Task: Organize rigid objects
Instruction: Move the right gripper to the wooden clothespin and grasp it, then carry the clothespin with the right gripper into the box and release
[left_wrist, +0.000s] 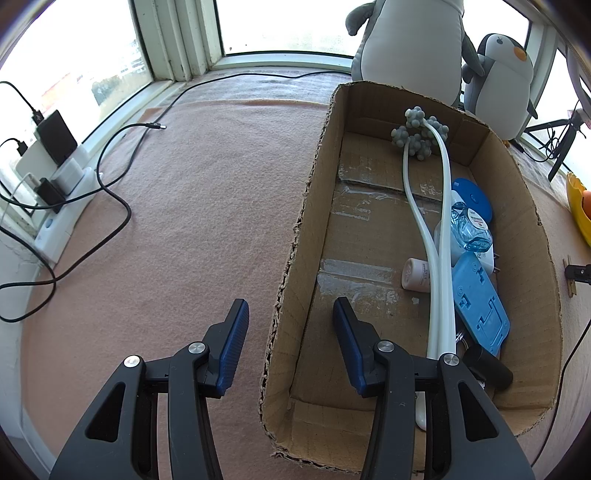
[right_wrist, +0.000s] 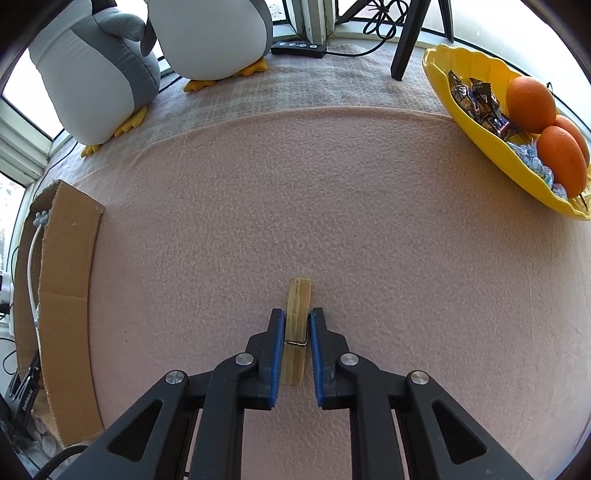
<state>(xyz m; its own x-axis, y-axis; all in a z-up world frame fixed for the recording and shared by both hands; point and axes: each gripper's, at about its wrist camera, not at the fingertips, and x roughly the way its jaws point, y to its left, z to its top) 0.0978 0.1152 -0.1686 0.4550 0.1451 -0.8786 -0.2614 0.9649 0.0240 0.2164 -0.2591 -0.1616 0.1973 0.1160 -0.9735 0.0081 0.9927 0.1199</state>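
A wooden clothespin lies on the pink cloth between the fingers of my right gripper; the blue pads are closed against its sides. My left gripper is open and empty, straddling the near left wall of the cardboard box. The box holds a white massager with grey knobs, a blue flat case, a crushed plastic bottle, a small white jar and a black cylinder. The box's side also shows in the right wrist view.
Two plush penguins stand at the back by the window. A yellow bowl with oranges and sweets is at the right. A power strip with chargers and black cables lie at the left. A black stand leg is behind.
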